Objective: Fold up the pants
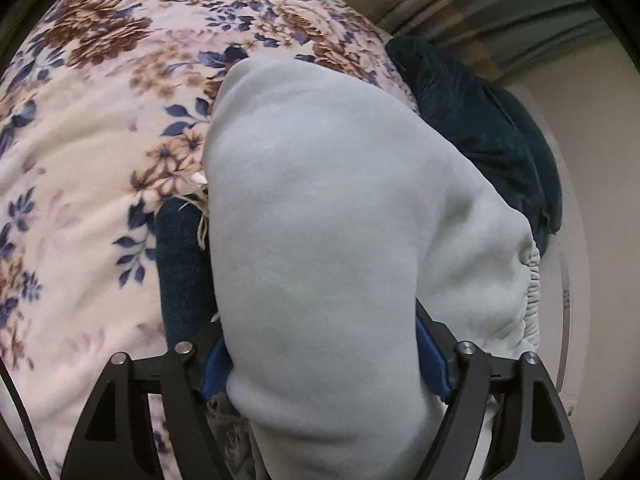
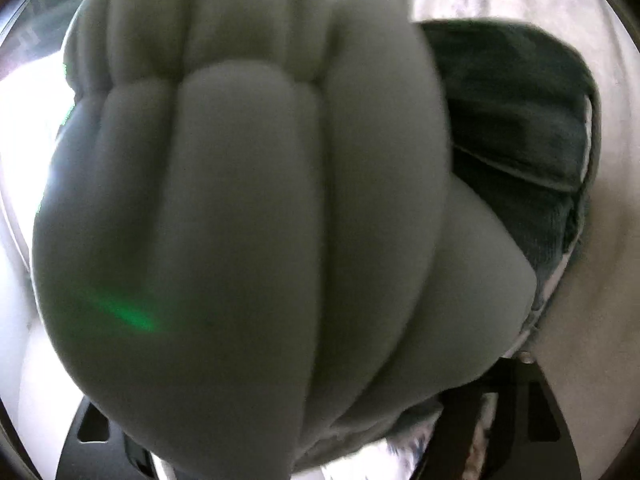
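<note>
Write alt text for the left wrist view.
Pale grey-green pants drape over the left gripper, hiding its fingertips, above a floral blanket. A dark teal garment lies behind, another teal piece beside them.

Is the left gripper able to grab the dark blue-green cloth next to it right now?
Probably not. The left gripper is full: the pale grey pants bulge between its fingers and cover most of the way forward. The dark teal cloth lies beyond and to the right on the flowered blanket.
</note>
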`<state>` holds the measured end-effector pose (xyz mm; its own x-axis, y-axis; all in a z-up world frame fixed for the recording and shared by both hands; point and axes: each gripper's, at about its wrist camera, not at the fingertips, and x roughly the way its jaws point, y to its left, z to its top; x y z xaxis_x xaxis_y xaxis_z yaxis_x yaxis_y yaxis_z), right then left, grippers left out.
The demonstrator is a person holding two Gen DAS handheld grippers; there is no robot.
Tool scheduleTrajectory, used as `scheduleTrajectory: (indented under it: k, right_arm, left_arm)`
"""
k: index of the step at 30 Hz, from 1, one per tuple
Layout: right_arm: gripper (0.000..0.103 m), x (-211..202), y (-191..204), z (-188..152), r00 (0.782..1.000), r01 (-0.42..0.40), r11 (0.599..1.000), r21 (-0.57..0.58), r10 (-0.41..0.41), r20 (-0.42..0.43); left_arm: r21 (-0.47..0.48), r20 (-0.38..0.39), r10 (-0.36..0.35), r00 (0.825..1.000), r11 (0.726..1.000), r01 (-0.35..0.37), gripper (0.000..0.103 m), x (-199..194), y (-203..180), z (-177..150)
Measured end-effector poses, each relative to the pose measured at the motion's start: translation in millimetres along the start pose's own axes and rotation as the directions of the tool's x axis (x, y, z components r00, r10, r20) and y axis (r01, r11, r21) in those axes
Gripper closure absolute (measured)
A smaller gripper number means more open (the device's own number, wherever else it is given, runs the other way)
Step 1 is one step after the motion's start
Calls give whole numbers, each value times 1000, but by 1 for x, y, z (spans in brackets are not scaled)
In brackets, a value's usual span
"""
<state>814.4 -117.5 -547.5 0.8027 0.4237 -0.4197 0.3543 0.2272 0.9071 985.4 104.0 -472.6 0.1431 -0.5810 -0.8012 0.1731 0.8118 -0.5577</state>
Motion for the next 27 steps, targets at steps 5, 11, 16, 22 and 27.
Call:
scheduleTrajectory:
  k: [5, 11, 16, 22, 27]
  right_arm:
    - [9, -32, 29, 3, 976, 215, 969, -124, -218, -18]
    - [7, -77, 70, -13, 830, 539, 722, -434, -543, 127]
    - [7, -132, 130, -23, 720, 655, 479, -585, -631, 290]
    - [7, -240, 204, -47, 714, 657, 433, -617, -620, 326]
    - [7, -335, 258, -99, 713, 662, 377, -648, -584, 388]
  left_arm:
    - [27, 76, 151, 986, 988, -153, 22, -29, -25, -15]
    - [84, 212, 346, 914, 925, -370, 8, -67, -72, -63]
    - [63, 276, 421, 864, 889, -453, 8, -106, -112, -120]
    - [75, 357, 456, 815, 856, -512, 8, -166, -173, -184]
    - [113, 429, 445, 786, 837, -536, 8, -219, -227, -243]
